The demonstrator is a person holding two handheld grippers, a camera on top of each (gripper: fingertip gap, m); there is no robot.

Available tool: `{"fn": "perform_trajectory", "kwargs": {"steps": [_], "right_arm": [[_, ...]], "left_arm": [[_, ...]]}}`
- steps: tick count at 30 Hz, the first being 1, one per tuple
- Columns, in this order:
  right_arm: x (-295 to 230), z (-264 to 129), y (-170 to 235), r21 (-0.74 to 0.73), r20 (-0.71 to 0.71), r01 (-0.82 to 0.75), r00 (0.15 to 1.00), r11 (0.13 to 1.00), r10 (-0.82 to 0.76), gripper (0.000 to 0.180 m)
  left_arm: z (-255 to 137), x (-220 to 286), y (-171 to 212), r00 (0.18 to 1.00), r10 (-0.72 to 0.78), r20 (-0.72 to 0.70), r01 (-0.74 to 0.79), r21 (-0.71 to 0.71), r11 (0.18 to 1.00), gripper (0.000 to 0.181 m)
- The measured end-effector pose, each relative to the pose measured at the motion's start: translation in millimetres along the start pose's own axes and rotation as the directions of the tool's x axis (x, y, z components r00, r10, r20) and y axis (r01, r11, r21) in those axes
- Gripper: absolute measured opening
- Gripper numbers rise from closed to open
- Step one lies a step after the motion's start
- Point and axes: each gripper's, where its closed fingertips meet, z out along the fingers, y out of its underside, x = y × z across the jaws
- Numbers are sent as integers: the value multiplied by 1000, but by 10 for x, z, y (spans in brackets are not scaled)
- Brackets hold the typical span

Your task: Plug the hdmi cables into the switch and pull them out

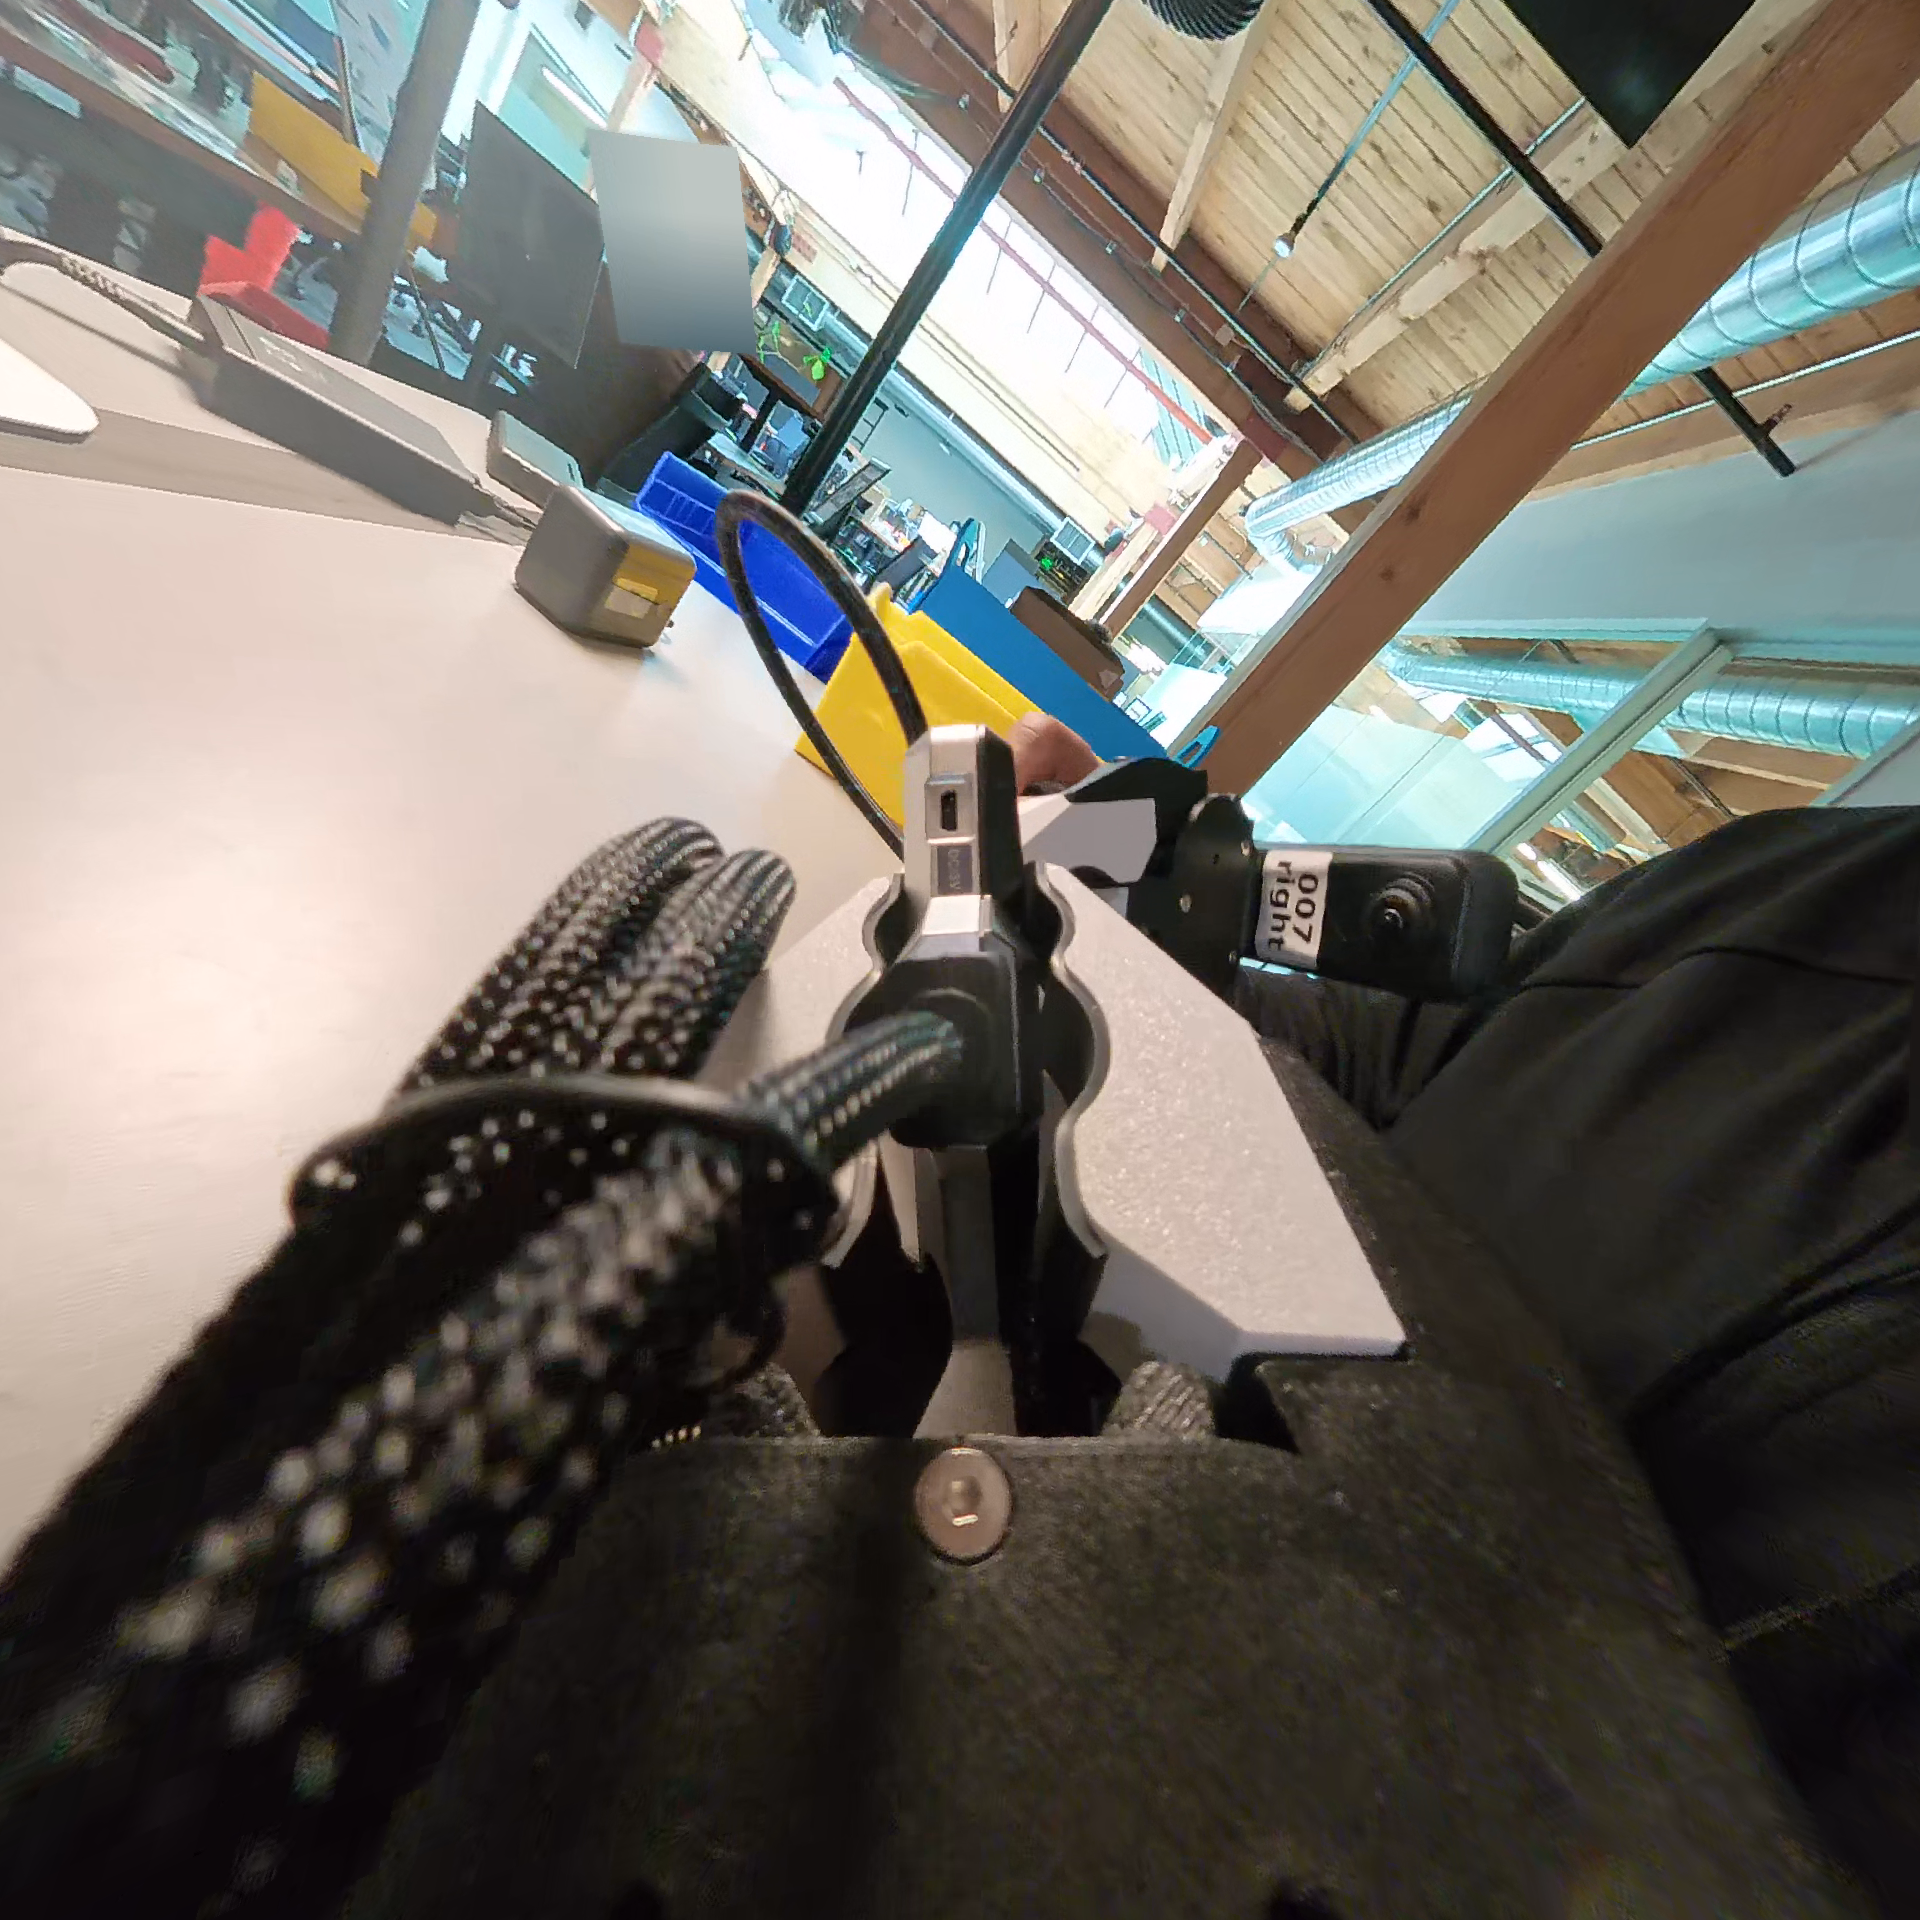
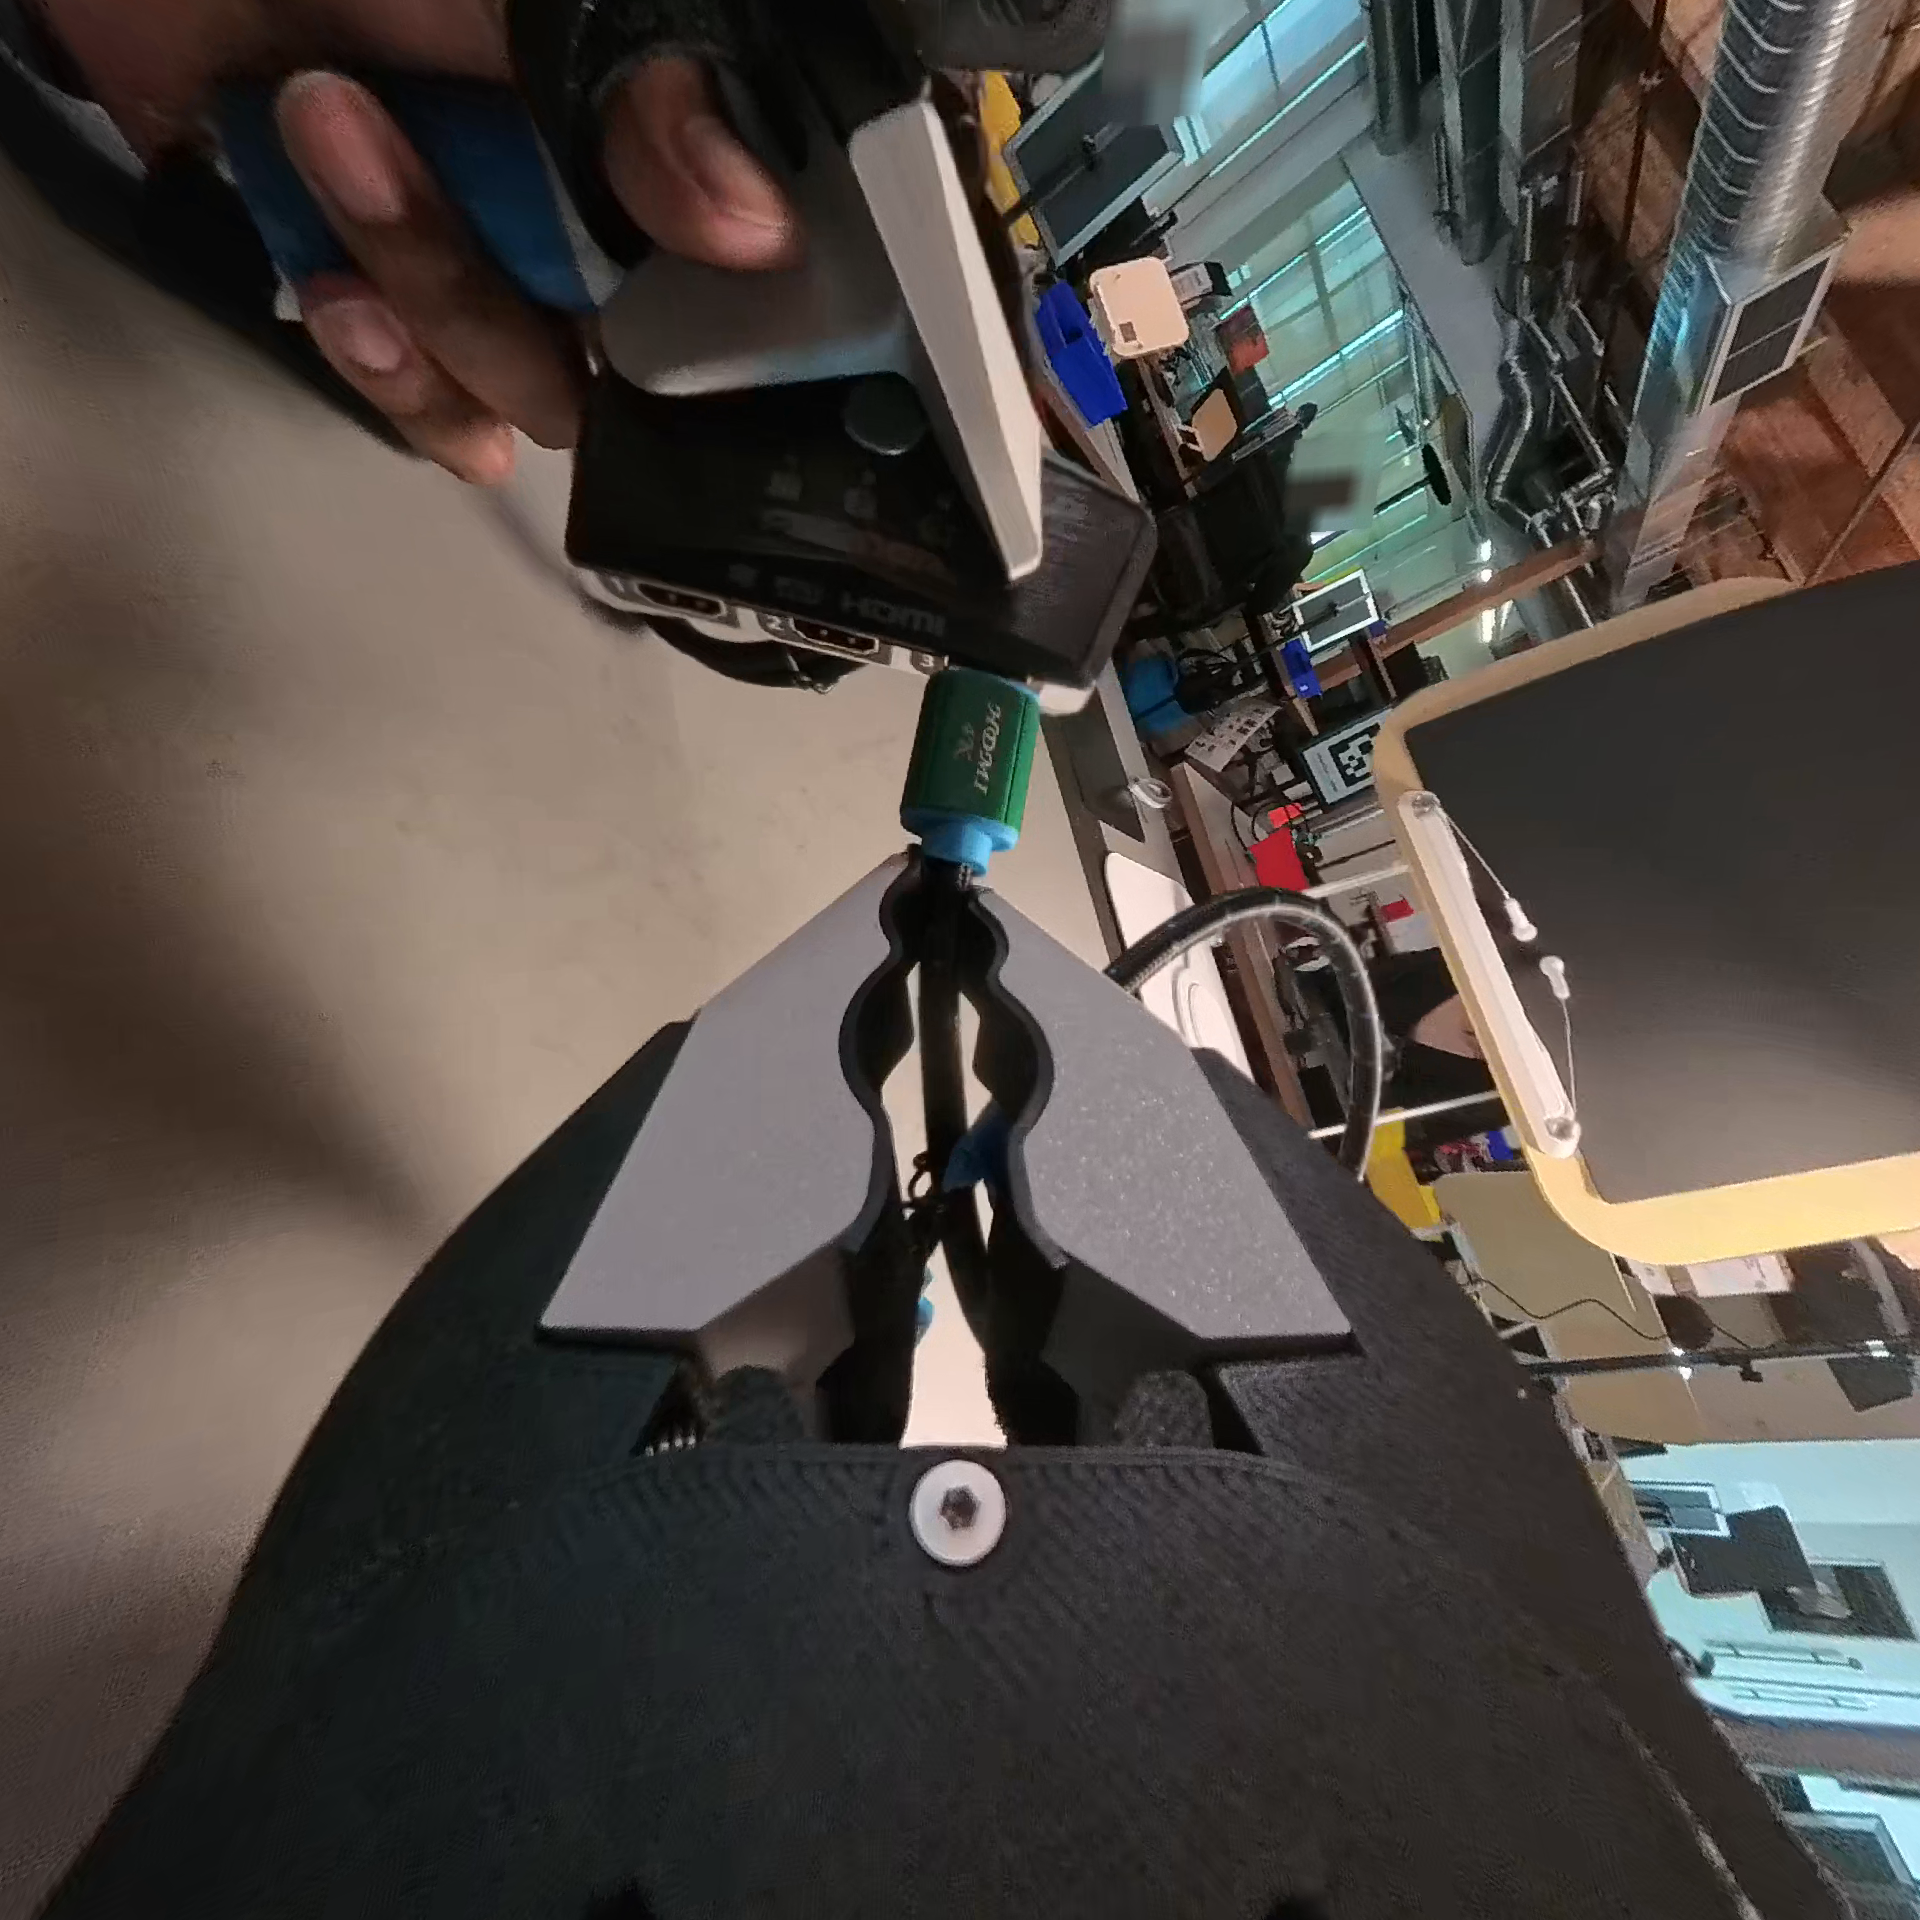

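The left gripper is clamped shut on the HDMI switch, which stands edge-on between its grey fingers, lifted off the pale table. A thick braided cable runs out of the switch's near end. In the right wrist view the switch shows its port face, with two empty sockets to the left of the green HDMI plug. That plug's nose meets the switch at the third socket, at the corner. The right gripper is closed not on the plug body but on the thin black cable just behind the plug's blue collar.

The chief risk, as I judge it, comes from that grip. Holding the cord gives poor control of the plug's angle, so pushing could kink the cord or jam the plug askew in the socket, and pulling would load the strain relief and could let the cord slip through the jaws. The switch is pinched only at one end, so it could twist in the left gripper under either force.

How deep the plug sits cannot be told, since the switch's edge hides the socket mouth. The person's hand beside the switch is blurred. The braided cable's far end runs out of frame.
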Motion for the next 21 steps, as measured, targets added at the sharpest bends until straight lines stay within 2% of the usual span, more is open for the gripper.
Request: {"fn": "perform_trajectory", "kwargs": {"steps": [7,10,13,16,21], "right_arm": [[-14,-46,-1,-29,-7,29,1000,999,-30,6],[56,-78,-73,-51,-46,4,999,999,-6,6],[-60,-92,-11,-95,-40,58,997,994,-62,6],[50,-147,14,-81,-52,-20,999,997,16,6],[-48,-172,69,-87,-26,9,1000,996,-11,6]], "left_arm": [[2,14,23,999,-31,15,31,-2,1000,24],[18,66,-76,998,-58,-12,59,53,997,25],[-11,38,17,999,-43,20,43,8,999,22],[76,74,-9,997,-75,-8,75,37,997,25],[77,40,112,998,-58,10,59,-27,998,25]]}}
